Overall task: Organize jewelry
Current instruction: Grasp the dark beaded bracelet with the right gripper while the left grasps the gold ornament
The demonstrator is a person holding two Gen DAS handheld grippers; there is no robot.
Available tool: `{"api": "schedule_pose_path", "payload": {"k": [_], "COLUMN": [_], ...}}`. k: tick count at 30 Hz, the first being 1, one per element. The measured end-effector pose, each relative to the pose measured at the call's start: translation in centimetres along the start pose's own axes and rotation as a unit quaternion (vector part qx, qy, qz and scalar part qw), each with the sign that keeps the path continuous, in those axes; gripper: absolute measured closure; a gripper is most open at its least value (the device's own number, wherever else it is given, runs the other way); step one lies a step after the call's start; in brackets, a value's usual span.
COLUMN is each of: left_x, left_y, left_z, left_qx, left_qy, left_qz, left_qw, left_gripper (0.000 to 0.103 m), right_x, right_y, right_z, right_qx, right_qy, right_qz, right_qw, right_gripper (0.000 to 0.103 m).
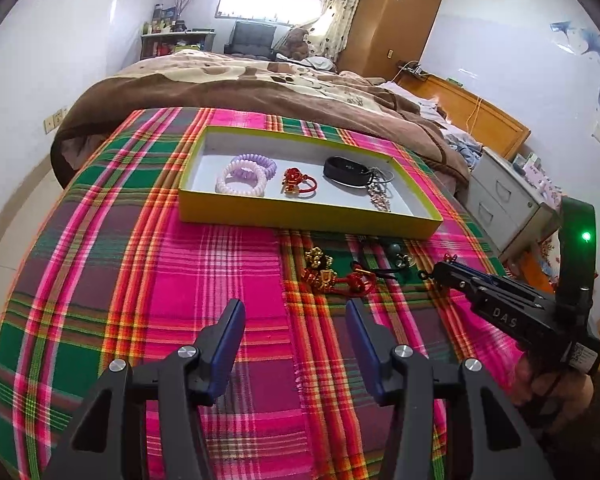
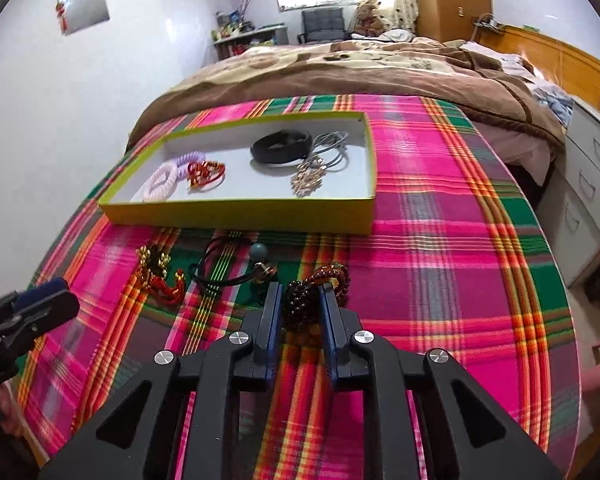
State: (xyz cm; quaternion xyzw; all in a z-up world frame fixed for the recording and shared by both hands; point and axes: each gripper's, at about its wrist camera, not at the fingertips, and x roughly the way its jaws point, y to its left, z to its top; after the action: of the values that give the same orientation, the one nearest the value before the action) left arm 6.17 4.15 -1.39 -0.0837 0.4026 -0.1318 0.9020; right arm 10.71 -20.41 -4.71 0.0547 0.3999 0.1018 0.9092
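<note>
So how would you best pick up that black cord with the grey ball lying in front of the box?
Probably from above, pinching the black cord on the loop's nearer bare strand, fingers straddling it. It lies flat on the plaid cloth; the grey ball is round and likely to slip, and the cord's right end crowds the bead bracelet.

A round table (image 2: 440, 216) covered with a pink, green and orange plaid cloth (image 1: 180, 280) carries a shallow yellow tray (image 2: 244, 216). In front of the tray, directly on the cloth, lie a red-and-gold knot ornament (image 2: 158, 276), a black cord with a grey bead (image 2: 228, 264) and a dark red bead bracelet (image 2: 320, 284).
</note>
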Motion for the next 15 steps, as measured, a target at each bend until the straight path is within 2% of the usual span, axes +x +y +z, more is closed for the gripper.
{"api": "schedule_pose_path", "payload": {"k": [6,12,15], "left_x": [0.1,1.7,3.1], "left_y": [-0.3,-1.1,-1.5], "left_z": [1.1,2.5,2.8], "left_qx": [0.006,0.033,0.041], "left_qy": [-0.013,0.002,0.017], "left_qz": [0.003,0.020,0.014], "left_qw": [0.9999,0.9992,0.9989], "left_gripper": [0.051,0.051,0.051], "right_x": [-2.1,-3.3,-3.5], "right_y": [-0.4,-0.1,-0.1], "right_z": [-0.3,-0.4,-0.2], "right_qx": [0.014,0.016,0.013], "right_qy": [-0.024,-0.037,-0.043], "right_qz": [0.010,0.017,0.025], "right_qw": [1.000,0.999,0.999], "right_gripper": [0.084,0.084,0.084]}}
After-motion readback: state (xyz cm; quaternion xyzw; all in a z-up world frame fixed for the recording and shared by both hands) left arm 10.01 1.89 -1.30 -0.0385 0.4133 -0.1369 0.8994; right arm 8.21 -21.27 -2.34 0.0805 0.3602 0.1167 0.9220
